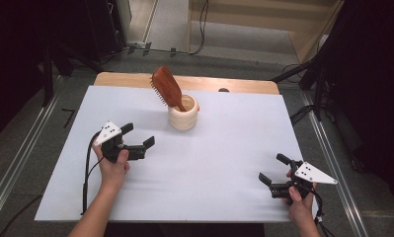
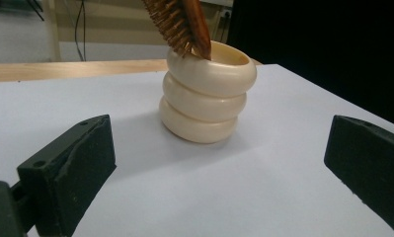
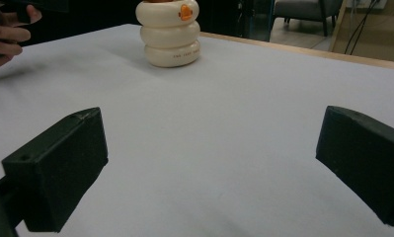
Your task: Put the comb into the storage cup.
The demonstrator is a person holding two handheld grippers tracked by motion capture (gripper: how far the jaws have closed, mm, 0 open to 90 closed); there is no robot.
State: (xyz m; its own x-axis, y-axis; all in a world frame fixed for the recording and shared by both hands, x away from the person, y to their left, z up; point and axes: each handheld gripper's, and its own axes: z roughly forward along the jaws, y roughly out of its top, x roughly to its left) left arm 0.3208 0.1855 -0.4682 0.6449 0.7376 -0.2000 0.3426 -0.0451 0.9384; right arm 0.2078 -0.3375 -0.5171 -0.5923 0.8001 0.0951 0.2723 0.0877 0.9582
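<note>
High view: the wooden hairbrush stands handle-down in the cream ringed holder, head leaning up and away toward the far-left side. I judge the brush is either just deposited or not yet pulled; nothing is in either tool, so whichever step is in hand, the grasp itself is not under way.

Left gripper: jaws spread wide, holding nothing, hovering low over the white table cover. The holder sits ahead of it and slightly right, near but clearly apart. In the left gripper view the holder lies between the two jaw lines, farther out, with the brush bristles facing this gripper and rising out of the frame top.

Right gripper: jaws also spread, empty, near the table's near-right corner. The holder is well apart from it, ahead and to its left. In the right gripper view the holder sits far off, upper left of centre, an orange mark on its top ring.

Judgement: the left gripper is the better placed to reach brush or holder; the right would need a long approach.
</note>
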